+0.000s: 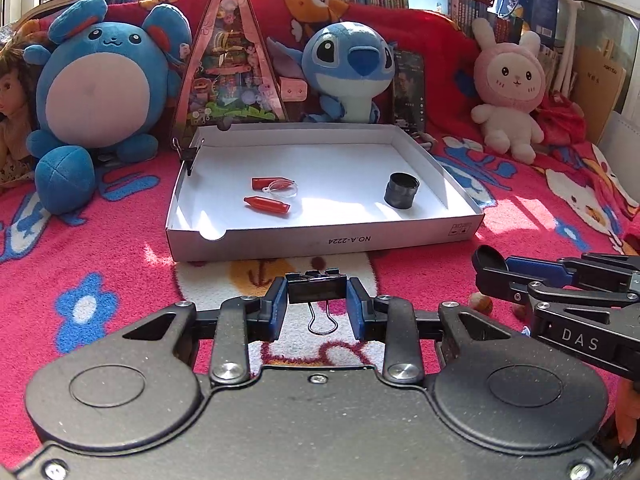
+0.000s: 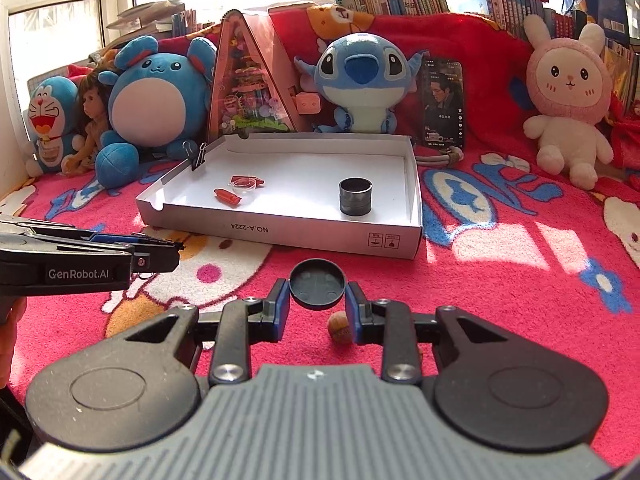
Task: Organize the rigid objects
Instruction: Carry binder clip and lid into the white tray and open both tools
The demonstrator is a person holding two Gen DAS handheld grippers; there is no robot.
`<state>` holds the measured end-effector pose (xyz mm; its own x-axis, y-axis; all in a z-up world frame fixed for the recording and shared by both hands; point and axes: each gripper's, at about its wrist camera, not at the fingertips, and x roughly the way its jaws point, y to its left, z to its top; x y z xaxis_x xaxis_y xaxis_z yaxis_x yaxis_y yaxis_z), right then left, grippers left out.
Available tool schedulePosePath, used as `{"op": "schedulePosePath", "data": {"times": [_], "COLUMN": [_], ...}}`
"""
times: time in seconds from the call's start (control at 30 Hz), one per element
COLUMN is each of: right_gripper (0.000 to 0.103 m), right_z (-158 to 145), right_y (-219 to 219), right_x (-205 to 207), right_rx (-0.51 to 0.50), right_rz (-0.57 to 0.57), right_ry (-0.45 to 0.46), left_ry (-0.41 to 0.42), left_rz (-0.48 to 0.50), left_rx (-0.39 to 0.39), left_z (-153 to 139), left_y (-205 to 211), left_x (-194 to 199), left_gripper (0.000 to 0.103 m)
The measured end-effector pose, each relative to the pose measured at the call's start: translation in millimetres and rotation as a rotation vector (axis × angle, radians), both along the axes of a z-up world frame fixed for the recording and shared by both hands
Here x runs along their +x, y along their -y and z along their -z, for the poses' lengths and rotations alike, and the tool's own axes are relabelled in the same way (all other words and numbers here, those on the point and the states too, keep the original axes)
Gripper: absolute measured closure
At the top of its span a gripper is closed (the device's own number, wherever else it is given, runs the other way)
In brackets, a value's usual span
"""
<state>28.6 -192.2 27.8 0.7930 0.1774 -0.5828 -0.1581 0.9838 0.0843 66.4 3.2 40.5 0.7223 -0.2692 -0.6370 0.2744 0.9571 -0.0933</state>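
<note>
Your left gripper (image 1: 317, 292) is clamped on a black binder clip (image 1: 317, 290). Your right gripper (image 2: 318, 294) pinches a round black lid (image 2: 317, 285); the white box (image 1: 280, 240) lies just beyond.

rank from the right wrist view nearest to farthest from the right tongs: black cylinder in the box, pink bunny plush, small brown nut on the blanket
1. Small brown nut, on the blanket just under the right tongs.
2. Black cylinder, in the box's right half.
3. Pink bunny plush, far right against the backdrop.
</note>
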Motion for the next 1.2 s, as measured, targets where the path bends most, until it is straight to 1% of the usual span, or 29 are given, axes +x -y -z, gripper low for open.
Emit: {"op": "schedulePosePath", "data": {"times": [0.1, 0.27, 0.37, 0.47, 0.57, 0.7, 0.8, 1.0, 1.2], "right_gripper": [0.067, 0.067, 0.067, 0.067, 0.067, 0.067, 0.067, 0.067, 0.067], "right_z": [-7.8, -20.6, -27.1, -34.2, -38.9, -37.9, -32.9, -19.2, -11.0], "right_y": [4.6, 13.1, 16.6, 17.7, 17.5, 18.4, 14.3, 7.5, 5.4], "right_x": [9.9, 34.1, 50.4, 72.1, 93.5, 121.3, 138.4, 157.5, 166.1], "right_rx": [0.009, 0.032, 0.038, 0.031, 0.025, 0.031, 0.002, -0.031, -0.040], "right_rz": [0.011, 0.031, 0.040, 0.040, 0.038, 0.049, 0.049, 0.046, 0.051], "right_ry": [0.006, -0.007, -0.025, -0.047, -0.069, -0.113, -0.141, -0.190, -0.210], "left_ry": [-0.009, -0.008, -0.027, -0.069, -0.106, -0.126, -0.145, -0.163, -0.143], "left_rz": [-0.005, -0.028, -0.033, -0.027, -0.034, -0.048, -0.063, -0.079, -0.084], "left_rx": [-0.025, -0.045, -0.063, -0.082, -0.082, -0.042, -0.023, -0.005, 0.009], "left_z": [-7.0, -20.0, -26.8, -28.1, -23.8, -12.3, -1.6, 14.2, 17.1], "left_y": [-5.1, -12.7, -16.0, -16.5, -14.4, -6.5, -2.6, 1.0, 3.3], "left_x": [11.2, 35.1, 55.3, 76.3, 95.6, 118.1, 128.8, 137.8, 142.5], "left_gripper": [0.073, 0.073, 0.073, 0.073, 0.073, 0.073, 0.073, 0.073, 0.073]}}
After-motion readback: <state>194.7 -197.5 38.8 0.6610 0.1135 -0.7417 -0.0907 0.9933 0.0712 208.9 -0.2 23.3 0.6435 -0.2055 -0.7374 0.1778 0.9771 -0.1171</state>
